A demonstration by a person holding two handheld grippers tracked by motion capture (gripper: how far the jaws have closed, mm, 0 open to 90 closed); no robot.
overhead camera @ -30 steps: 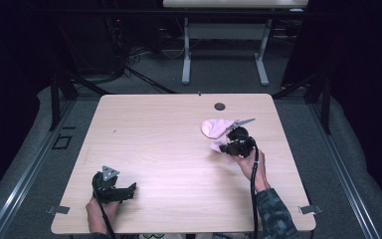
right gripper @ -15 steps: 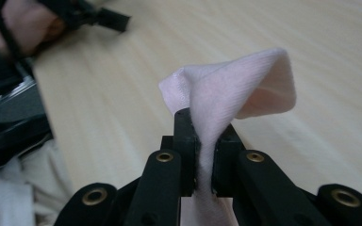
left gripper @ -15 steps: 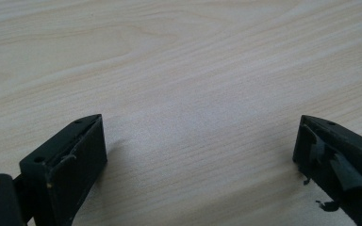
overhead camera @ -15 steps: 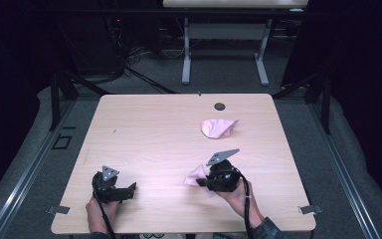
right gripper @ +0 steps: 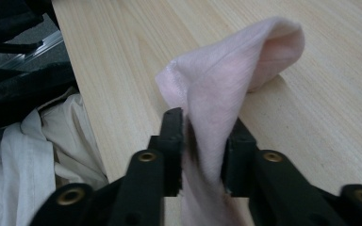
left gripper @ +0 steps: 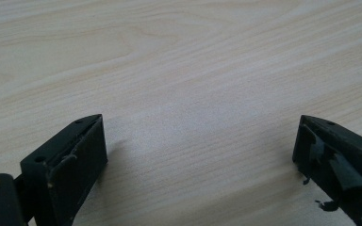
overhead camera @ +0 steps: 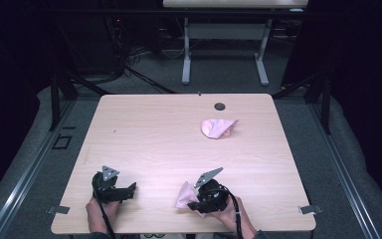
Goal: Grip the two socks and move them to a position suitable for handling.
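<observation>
My right gripper (overhead camera: 194, 204) (right gripper: 202, 141) is shut on a pale pink cloth (overhead camera: 184, 195) (right gripper: 235, 75) near the table's front edge, right of centre. The cloth folds up and over between the jaws, and its far end rests on the wood. A second pink cloth (overhead camera: 218, 127) lies crumpled at the back right of the table. At the front left, my left gripper (overhead camera: 129, 190) (left gripper: 198, 155) rests open on the table, with only bare wood between its jaws.
A light wooden table (overhead camera: 154, 144) has a dark round grommet (overhead camera: 220, 106) near its back edge. Beyond it stand a white table frame (overhead camera: 224, 50) and cables on the floor. White fabric (right gripper: 37, 155) shows past the table's front edge in the right gripper view.
My right gripper has come from the back right of the table to the front edge, carrying one pink cloth with it. The other cloth stayed behind. The left gripper has not moved.
</observation>
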